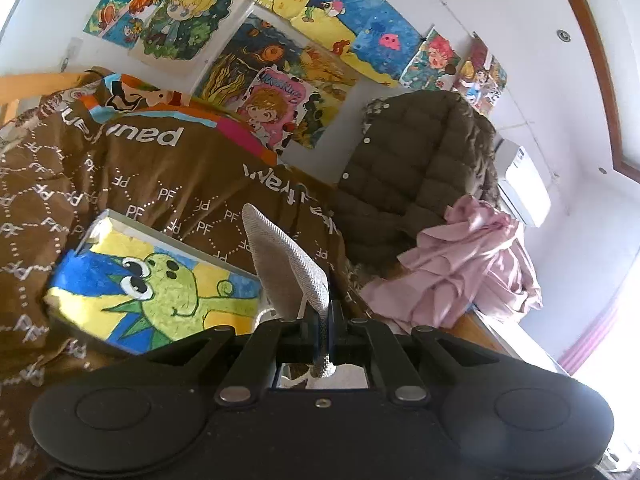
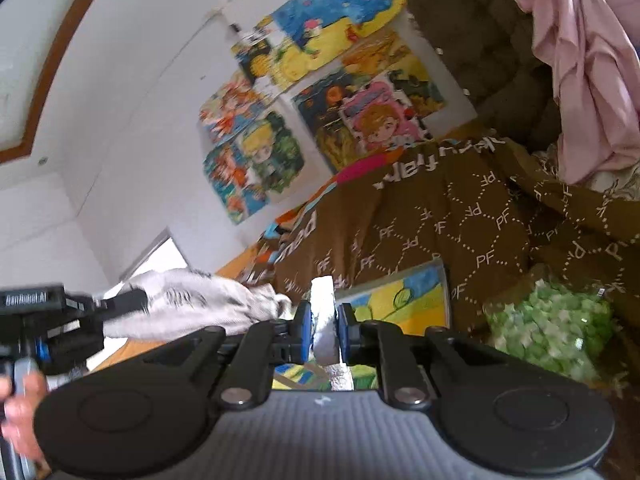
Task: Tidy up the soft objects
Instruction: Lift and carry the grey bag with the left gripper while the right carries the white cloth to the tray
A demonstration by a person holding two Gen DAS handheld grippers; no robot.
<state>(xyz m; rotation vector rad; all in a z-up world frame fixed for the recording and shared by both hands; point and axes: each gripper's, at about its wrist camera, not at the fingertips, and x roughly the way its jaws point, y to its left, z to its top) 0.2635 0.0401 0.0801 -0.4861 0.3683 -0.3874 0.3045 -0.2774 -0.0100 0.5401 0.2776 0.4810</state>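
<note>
The soft thing in play is a light grey woven cloth (image 1: 288, 260), thin, with a fine ribbed texture and dark markings on the part that bunches up. It is lifted above a bed covered by a brown quilt (image 1: 152, 176) printed with white letters, and it spans between the two grippers. In the left wrist view a stiff flap of it stands up from the jaws, above a painted picture of a green cartoon creature (image 1: 160, 292) that lies on the quilt to the near left.

The left gripper (image 1: 325, 320) points nearly level toward the far wall of colourful drawings (image 1: 256, 40), slightly downward. Its jaws are pressed together, pinching an edge of the cloth. In the right wrist view this same gripper shows at the left edge, held by a hand (image 2: 16, 412), with the crumpled cloth trailing from it.

The right gripper (image 2: 326, 330) also points close to level, its view rolled strongly to one side. Its blue pads (image 2: 305, 328) are nearly together and clamp a folded strip of the cloth, which stands upright between them.

Far right on the bed lie a dark quilted jacket (image 1: 412, 168) and a rumpled pink garment (image 1: 472, 256). A bag of green and white pieces (image 2: 552, 320) rests on the quilt at the near right.
</note>
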